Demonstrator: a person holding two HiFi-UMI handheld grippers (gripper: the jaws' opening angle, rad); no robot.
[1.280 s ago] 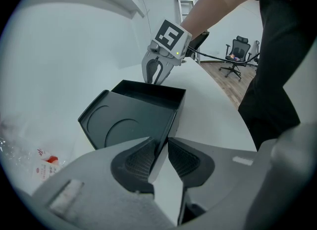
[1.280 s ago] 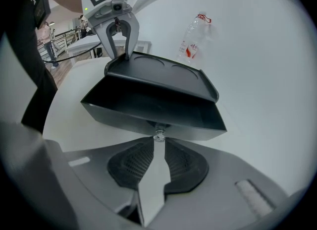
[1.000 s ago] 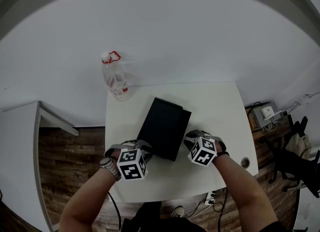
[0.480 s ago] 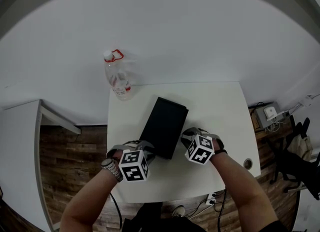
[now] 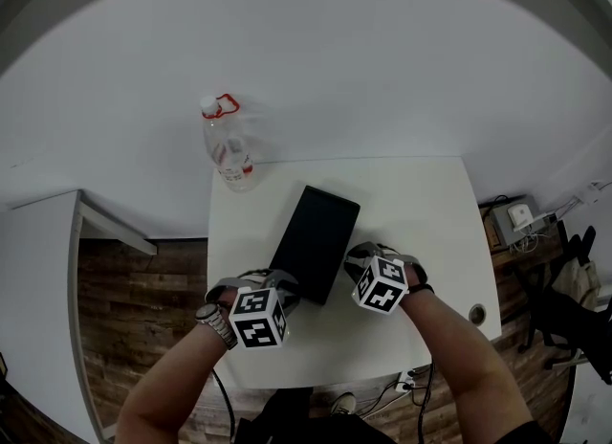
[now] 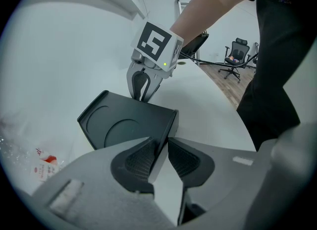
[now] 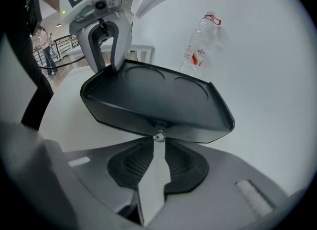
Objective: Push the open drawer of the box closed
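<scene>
A flat black box [image 5: 316, 241] lies slanted on the white table [image 5: 421, 203], its drawer flush with the long right side. My left gripper [image 5: 282, 284] is at the box's near left corner. In the left gripper view the box [image 6: 124, 122] has its corner wall between my left gripper's [image 6: 161, 147] pads, which close on it. My right gripper [image 5: 352, 265] is against the drawer front. In the right gripper view the small shiny knob [image 7: 158, 136] sits pinched between the tips of that gripper [image 7: 158, 147], under the box's [image 7: 158, 95] rim.
A clear water bottle [image 5: 228, 150] with a red cap ring stands at the table's far left corner, beyond the box. A white shelf [image 5: 38, 270] is to the left, over wooden floor. Office chairs [image 6: 237, 55] stand farther off in the room.
The drawer stuck out on the box's right side a second ago and now sits flush. My right gripper has moved left with it. The left gripper stayed at the corner.
</scene>
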